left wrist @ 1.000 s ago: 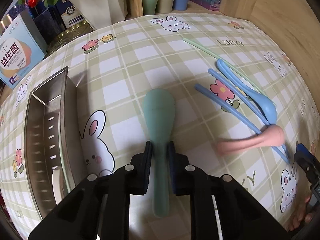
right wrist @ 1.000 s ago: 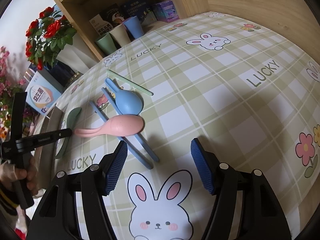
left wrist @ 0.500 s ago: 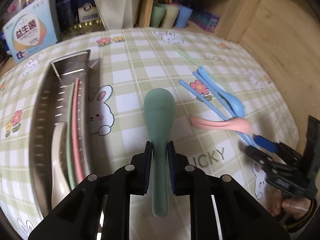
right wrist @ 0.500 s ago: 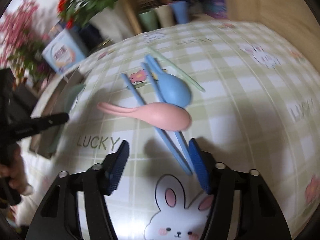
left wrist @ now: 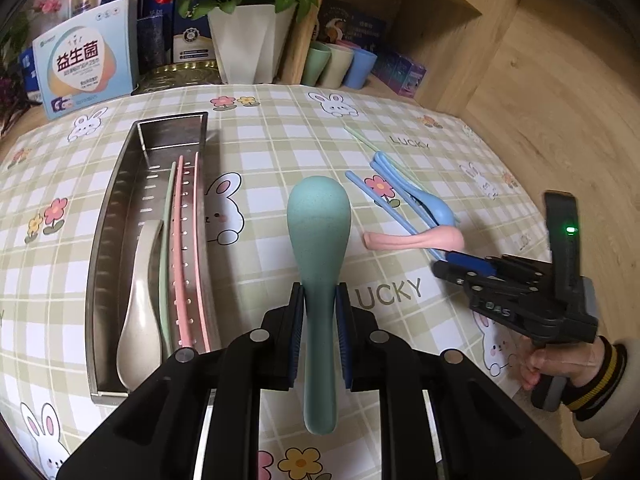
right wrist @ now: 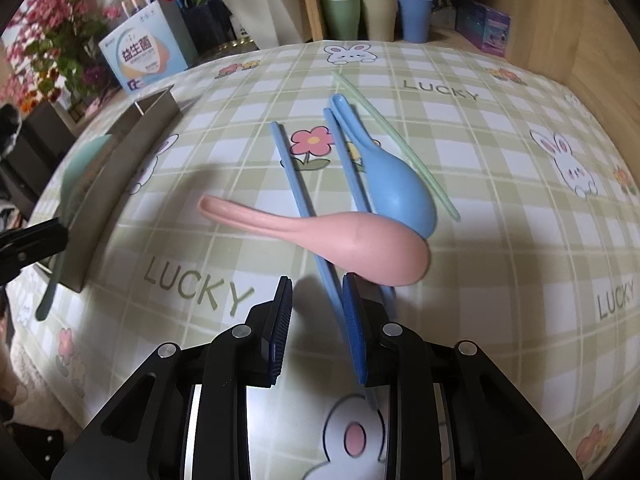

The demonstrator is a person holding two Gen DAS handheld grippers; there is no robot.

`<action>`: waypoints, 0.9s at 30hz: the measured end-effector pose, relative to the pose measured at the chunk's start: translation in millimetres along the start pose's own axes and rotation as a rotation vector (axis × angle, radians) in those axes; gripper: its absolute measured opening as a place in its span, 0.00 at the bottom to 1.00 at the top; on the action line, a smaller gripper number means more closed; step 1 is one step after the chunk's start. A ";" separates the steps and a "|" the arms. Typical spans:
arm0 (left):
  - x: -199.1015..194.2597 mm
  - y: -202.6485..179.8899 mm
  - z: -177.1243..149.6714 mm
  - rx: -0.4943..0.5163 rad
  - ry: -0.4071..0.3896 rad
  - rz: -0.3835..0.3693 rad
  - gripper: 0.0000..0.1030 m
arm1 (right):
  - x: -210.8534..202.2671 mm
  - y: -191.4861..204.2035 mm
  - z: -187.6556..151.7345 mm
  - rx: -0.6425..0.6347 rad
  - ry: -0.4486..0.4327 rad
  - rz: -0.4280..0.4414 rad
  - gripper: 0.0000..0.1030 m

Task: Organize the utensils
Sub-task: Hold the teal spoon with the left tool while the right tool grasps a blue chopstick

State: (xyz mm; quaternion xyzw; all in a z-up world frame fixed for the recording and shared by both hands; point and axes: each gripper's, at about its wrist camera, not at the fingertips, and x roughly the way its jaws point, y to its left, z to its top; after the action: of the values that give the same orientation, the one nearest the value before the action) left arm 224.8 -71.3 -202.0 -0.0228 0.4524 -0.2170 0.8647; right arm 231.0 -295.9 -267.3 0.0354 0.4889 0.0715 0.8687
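A: Left wrist view first — what has changed in the last second?

B: The left gripper (left wrist: 319, 312) still pinches the green spoon (left wrist: 319, 240) by its handle, bowl pointing forward, but the whole metal tray (left wrist: 105, 240) now shows on the left, where a second ago only its near end did. Inside it lie a beige spoon (left wrist: 134, 320), a green chopstick (left wrist: 163, 248) and two pink chopsticks (left wrist: 179, 248).

A: And the right side?

B: The right gripper (left wrist: 466, 265) has come in from the edge of that view and now sits just beside the pink spoon (left wrist: 416, 239), held by the person's hand (left wrist: 560, 364).

A: How do its jaws stand?

B: From the right wrist view, the right gripper (right wrist: 318, 312) is narrower than before but not pressed together. One blue chopstick (right wrist: 296, 184) runs into the gap and touches the right-hand pad (right wrist: 354, 332); the left pad is apart from it. I cannot tell whether it is gripped.

A: The rest of the pile?

B: On the checked surface (right wrist: 500, 200) the pink spoon lies across both blue chopsticks, its bowl touching the blue spoon (right wrist: 396, 192). A loose pale green chopstick (right wrist: 400, 144) lies just beyond the blue spoon.
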 end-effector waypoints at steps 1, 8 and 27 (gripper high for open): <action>-2.2 1.4 -0.8 -0.005 -0.006 -0.004 0.15 | 2.2 3.0 2.9 -0.002 0.002 -0.009 0.25; -17.6 13.6 -6.8 -0.041 -0.038 -0.017 0.15 | 12.3 15.3 16.4 0.036 -0.006 -0.059 0.17; -37.5 39.5 -19.1 -0.116 -0.065 -0.008 0.15 | -3.4 52.8 9.8 0.307 0.000 0.249 0.05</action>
State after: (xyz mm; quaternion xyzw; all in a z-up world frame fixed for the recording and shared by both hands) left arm 205.0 -17.8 -193.6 -0.0819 0.4358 -0.1931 0.8753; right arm 232.9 -244.2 -252.3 0.2275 0.4860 0.1030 0.8375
